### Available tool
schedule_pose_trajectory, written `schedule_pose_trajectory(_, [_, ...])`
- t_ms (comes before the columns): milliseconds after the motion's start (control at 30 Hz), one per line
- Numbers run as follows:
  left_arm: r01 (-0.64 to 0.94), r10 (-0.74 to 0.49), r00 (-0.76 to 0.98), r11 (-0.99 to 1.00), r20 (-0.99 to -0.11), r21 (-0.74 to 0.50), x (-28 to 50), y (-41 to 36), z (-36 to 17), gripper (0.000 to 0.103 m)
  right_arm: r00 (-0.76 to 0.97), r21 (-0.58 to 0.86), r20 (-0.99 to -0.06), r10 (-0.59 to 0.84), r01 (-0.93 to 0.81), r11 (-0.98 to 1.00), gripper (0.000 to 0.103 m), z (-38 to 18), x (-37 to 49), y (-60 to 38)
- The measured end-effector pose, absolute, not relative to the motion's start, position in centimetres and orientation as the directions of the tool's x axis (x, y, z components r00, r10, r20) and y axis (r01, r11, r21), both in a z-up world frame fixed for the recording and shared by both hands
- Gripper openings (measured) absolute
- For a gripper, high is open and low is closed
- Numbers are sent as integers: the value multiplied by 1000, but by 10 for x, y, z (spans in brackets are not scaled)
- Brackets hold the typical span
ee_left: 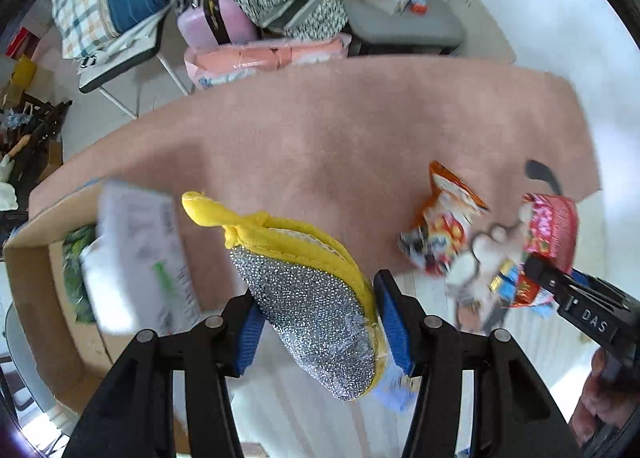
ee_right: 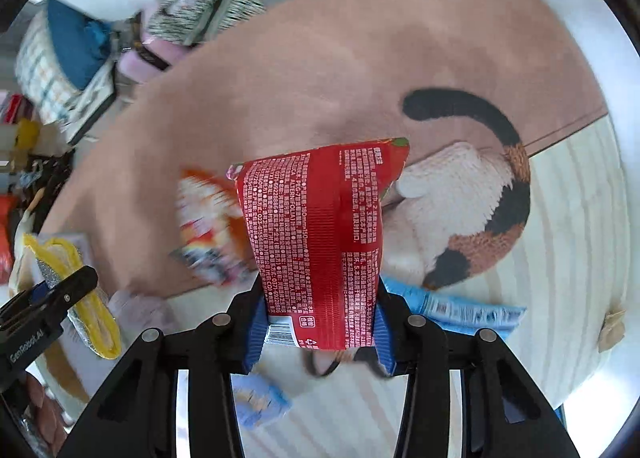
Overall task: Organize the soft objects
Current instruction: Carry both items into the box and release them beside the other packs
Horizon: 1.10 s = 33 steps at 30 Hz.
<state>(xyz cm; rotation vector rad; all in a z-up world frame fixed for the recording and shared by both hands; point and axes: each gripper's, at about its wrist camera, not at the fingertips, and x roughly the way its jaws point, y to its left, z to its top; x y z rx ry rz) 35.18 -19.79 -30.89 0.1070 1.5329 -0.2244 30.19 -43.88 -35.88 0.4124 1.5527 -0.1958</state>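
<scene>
My left gripper (ee_left: 318, 332) is shut on a yellow-edged silver scrubbing pad (ee_left: 308, 298) and holds it above the floor by the pink rug (ee_left: 360, 130). The pad also shows in the right wrist view (ee_right: 86, 298). My right gripper (ee_right: 320, 328) is shut on a red snack packet (ee_right: 320, 234), lifted over the rug edge. That packet shows at the right of the left wrist view (ee_left: 550, 230). An orange snack packet (ee_left: 444, 226) lies on the rug's near edge. A cardboard box (ee_left: 30, 274) stands at the left, holding a white packet (ee_left: 136, 254) and something green.
A blue packet (ee_right: 460, 308) and a light blue item (ee_right: 260, 404) lie on the pale floor near me. The rug has a cat pattern (ee_right: 480, 194). Chairs piled with bags and cloth (ee_left: 280, 6) stand beyond the rug's far edge.
</scene>
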Motion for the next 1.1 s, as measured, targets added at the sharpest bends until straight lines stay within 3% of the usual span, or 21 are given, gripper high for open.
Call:
schedule_pose_trajectory(200, [180,-120,81,978,-989,-103,305,-110,-259,50,91,220,-975,205,232,947,46,-291,277,-355])
schedule_pose_trajectory(467, [37,-31,63,999,-998,-29,293,54,-263,50,97,333,-939,329,27,943,46,-244,248,-171])
schedule_pose_trajectory(733, [-27,36,-1,999,-999,36,326,158,-299,50,-25,283,-959,282,-35,959,46,-293,255,-22])
schedule_pose_trajectory(1100, [21,57,-96,998,-994,55,394,183,-367,50,-139,161,-977,160,3,987,46,-360,273,8])
